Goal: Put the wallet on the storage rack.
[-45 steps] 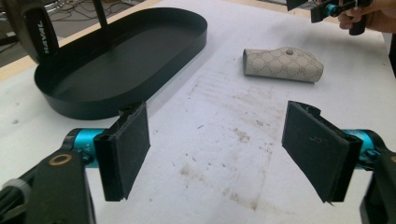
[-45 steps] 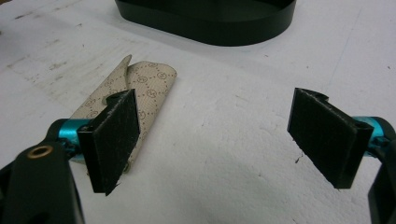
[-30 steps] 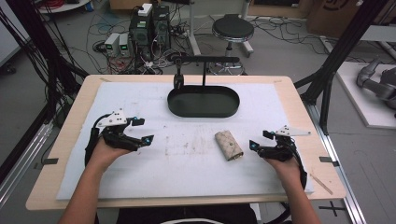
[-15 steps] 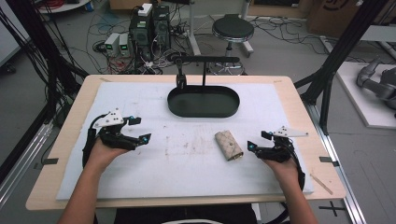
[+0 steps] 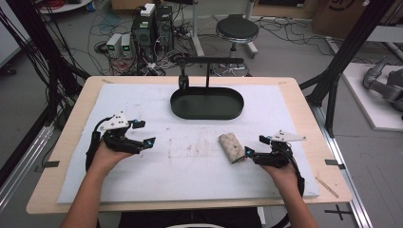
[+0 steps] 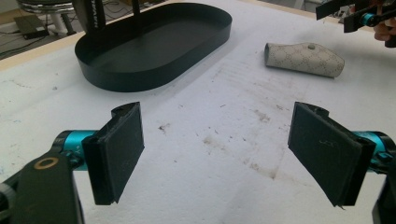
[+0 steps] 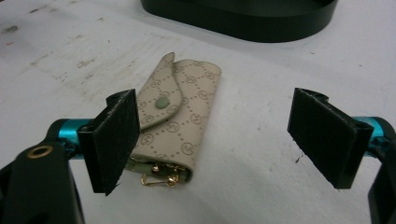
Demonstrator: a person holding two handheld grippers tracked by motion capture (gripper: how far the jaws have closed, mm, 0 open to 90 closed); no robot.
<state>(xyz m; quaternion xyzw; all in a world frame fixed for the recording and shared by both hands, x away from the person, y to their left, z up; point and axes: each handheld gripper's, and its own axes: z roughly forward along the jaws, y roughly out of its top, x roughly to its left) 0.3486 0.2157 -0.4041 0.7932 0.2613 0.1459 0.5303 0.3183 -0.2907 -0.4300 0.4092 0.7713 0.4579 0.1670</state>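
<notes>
The beige key pouch (image 5: 231, 147) lies flat on the white mat (image 5: 142, 190), in front of the black oval tray (image 5: 207, 103) and a little toward its right end, well apart from it. Its flap with 1 small snap faces up, and in the right gripper view a golden key ring (image 7: 161, 176) sticks out from the end of the pouch (image 7: 180, 121) that is nearest to the camera. The right gripper (image 5: 249, 153) is just beside the pouch, on the side away from the tray, and its 2 jaws are spread wide with nothing between them. In its own view the left pad stands in front of the pouch's near corner, while the right pad is over bare mat — so the pouch is not yet centred in the gap. The left gripper (image 5: 145, 135) rests on the mat far to the left of the pouch, in front of the tray's left end; its jaws are also wide apart and empty, and its own view shows only stained mat between them. I judge that the step in hand is the approach to pick up the pouch. The next move calls for shifting the right gripper sideways until both pads straddle the narrow width of the pouch, lowering to the mat, then closing — probably to carry it to the tray.
</notes>
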